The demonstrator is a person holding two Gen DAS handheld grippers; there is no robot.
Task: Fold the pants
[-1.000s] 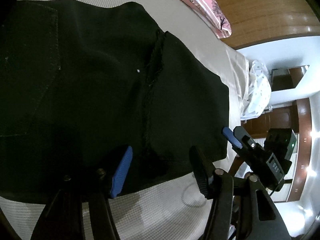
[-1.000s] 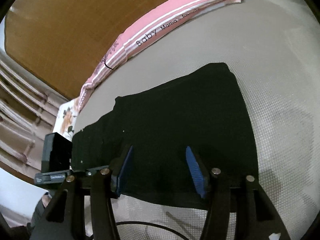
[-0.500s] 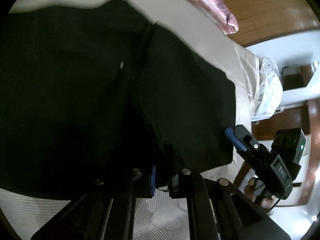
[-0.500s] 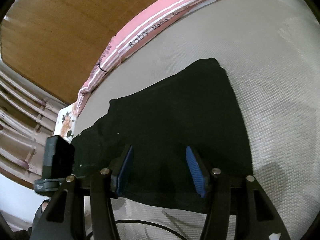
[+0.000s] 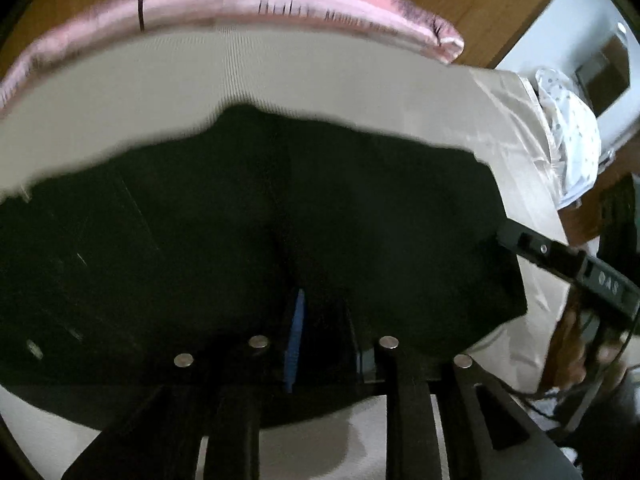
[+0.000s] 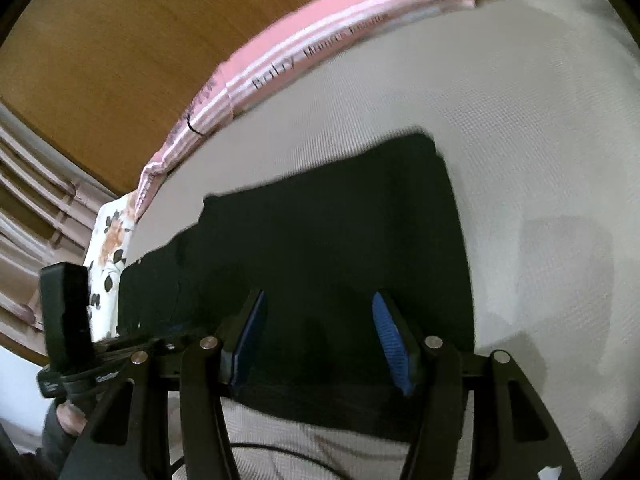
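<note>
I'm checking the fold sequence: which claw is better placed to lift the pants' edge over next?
Left, probably: the left claw is shut on the black pants, while the right claw hangs open.

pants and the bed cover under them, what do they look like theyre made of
The pants look like a matte black woven fabric, possibly denim or cotton twill: no sheen, and faint stitched seams show in the left wrist view. The bed cover looks like a pale beige textile with a fine waffle-like weave; its grid texture is visible. Exact fibres can't be told.
</note>
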